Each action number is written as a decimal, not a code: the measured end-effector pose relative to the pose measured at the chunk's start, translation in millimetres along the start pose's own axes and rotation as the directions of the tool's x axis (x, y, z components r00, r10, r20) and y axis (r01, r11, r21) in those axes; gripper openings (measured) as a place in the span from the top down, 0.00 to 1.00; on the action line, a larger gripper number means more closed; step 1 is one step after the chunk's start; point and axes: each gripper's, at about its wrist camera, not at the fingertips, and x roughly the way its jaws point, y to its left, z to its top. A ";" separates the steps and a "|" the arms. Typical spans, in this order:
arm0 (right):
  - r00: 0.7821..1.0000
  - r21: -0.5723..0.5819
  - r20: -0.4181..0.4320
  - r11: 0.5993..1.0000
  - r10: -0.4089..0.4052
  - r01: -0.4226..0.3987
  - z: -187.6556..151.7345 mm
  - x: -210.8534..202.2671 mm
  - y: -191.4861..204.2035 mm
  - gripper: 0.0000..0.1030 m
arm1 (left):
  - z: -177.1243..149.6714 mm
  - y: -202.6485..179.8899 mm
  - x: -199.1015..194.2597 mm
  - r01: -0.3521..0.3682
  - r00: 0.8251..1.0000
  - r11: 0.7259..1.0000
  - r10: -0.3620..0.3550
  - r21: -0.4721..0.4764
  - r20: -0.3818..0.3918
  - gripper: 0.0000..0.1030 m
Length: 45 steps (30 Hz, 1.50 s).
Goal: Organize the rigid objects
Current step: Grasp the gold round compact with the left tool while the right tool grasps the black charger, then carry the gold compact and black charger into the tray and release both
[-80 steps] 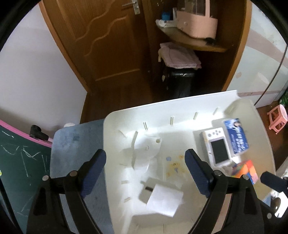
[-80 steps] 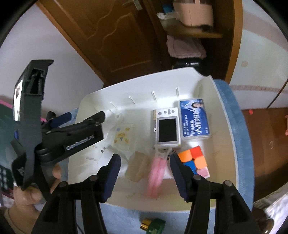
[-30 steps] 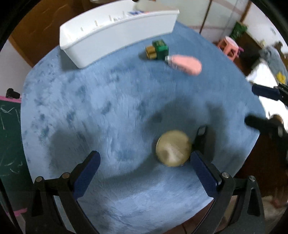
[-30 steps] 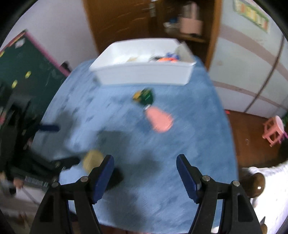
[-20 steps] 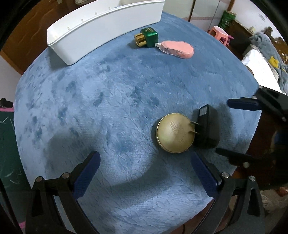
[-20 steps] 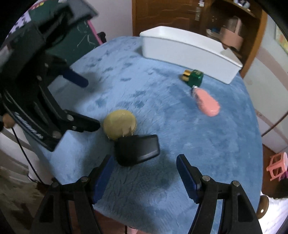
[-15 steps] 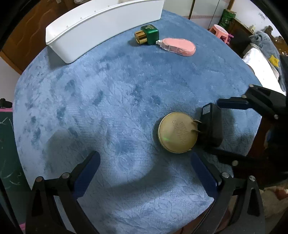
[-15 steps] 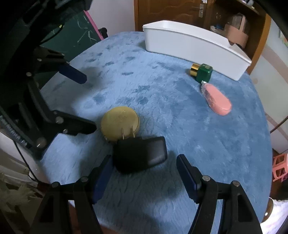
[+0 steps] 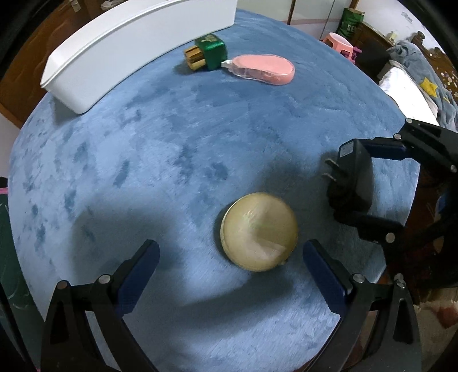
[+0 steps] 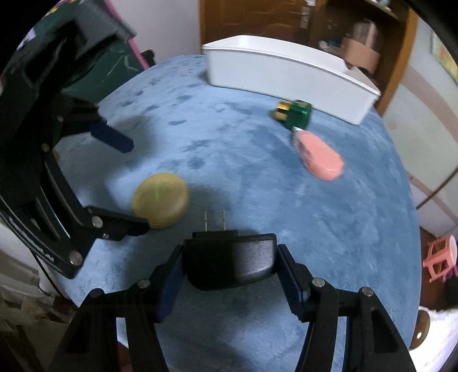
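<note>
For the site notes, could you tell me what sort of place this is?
Probably a bedroom in a home: a bed with star-patterned bedding, a wooden door beside a cluttered shelf, and a small pink stool on the floor.

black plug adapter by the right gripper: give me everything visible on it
The black plug adapter is a rounded, matte plastic block with two flat metal prongs pointing away from the right gripper. It sits between that gripper's closing blue-padded fingers, which flank its two sides. A small label shows on one face. The gold round tin lies apart from it.
</note>
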 end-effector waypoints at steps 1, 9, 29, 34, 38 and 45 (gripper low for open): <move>1.000 0.011 -0.001 1.000 -0.002 0.002 -0.6 -0.6 -2.8 0.39 | 0.9 -1.1 1.6 0.002 1.000 1.000 -0.002 0.000 0.001 0.02; 1.000 0.061 0.002 0.998 -0.022 0.021 -0.2 -0.7 -12.0 0.39 | 14.5 -10.3 20.2 -0.006 1.000 1.000 0.006 -0.026 -0.003 0.24; 0.993 0.077 0.107 0.996 -0.045 0.037 89.3 -90.4 -23.5 0.39 | 70.8 60.5 -155.9 -0.126 0.954 0.974 0.171 -0.187 0.245 0.43; 0.969 0.066 0.239 0.997 -0.063 0.048 177.7 -159.5 -48.0 0.39 | 124.0 101.5 -234.3 -0.160 0.899 0.951 0.250 -0.263 0.359 0.43; 0.944 0.077 0.322 0.996 -0.065 0.043 247.4 -202.5 -71.1 0.39 | 155.1 120.6 -273.7 -0.196 0.858 0.932 0.313 -0.304 0.408 0.43; 0.907 0.058 0.408 0.995 -0.101 0.084 348.1 -243.3 -102.3 0.39 | 206.7 144.4 -299.2 -0.211 0.825 0.903 0.370 -0.373 0.427 0.43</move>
